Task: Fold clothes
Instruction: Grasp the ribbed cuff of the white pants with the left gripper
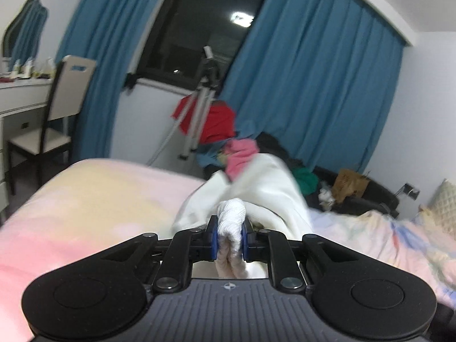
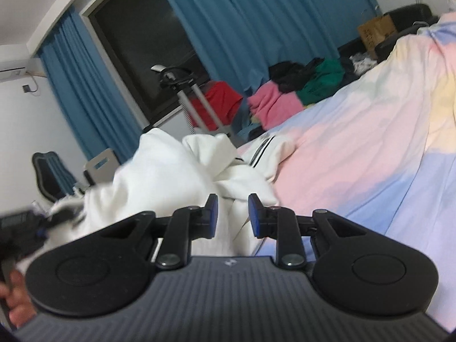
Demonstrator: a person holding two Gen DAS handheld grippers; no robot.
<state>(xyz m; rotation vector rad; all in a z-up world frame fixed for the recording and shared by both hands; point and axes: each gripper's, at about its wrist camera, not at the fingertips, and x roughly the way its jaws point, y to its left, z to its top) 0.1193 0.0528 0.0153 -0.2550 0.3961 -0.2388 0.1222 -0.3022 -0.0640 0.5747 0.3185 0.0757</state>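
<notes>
**White garment pinched, other side still loose**

Our left gripper [image 1: 229,238] has its jaws clamped on a bunched roll of the white garment [image 1: 256,196], which lies crumpled on the bed [image 1: 85,193]. Our right gripper [image 2: 233,213] hangs over the same cloth with its jaws partly apart and nothing visibly pinched. We judge the risk to be a lopsided lift: pulled from one thick bunch, the fabric could twist, drag across the bedding, or slip free.
</notes>
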